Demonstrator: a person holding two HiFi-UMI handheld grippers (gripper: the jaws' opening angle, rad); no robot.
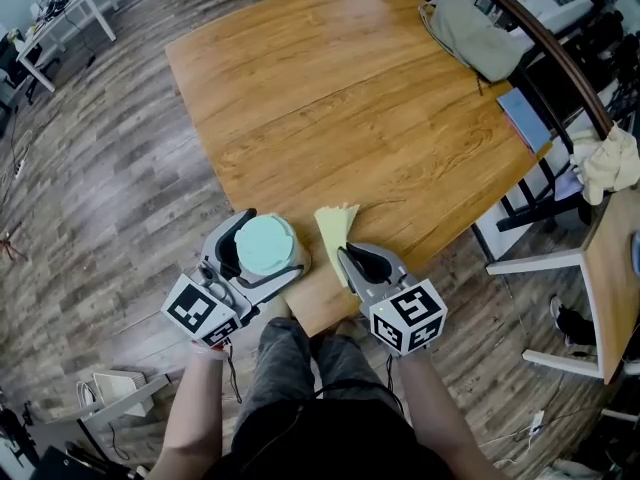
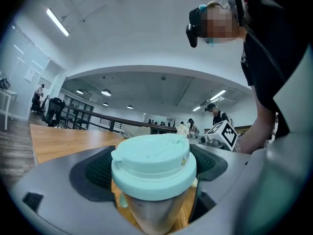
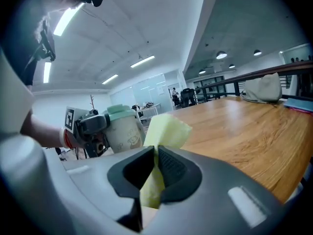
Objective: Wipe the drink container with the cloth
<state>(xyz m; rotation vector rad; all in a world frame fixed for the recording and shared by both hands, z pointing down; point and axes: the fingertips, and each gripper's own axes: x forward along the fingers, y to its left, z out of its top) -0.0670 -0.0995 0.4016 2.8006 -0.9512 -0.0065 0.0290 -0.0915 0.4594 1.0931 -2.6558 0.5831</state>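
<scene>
Head view: left gripper jaws clamp drink container; right gripper pinches cloth.

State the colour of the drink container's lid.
The lid is pale mint green, clearest in the left gripper view.

At lower centre, the left claw clamps the cup; the right claw beside it pinches the cloth, both forearms bare.

Mint-lidded drink container, pale yellow cloth, brown wood-grain table
</scene>
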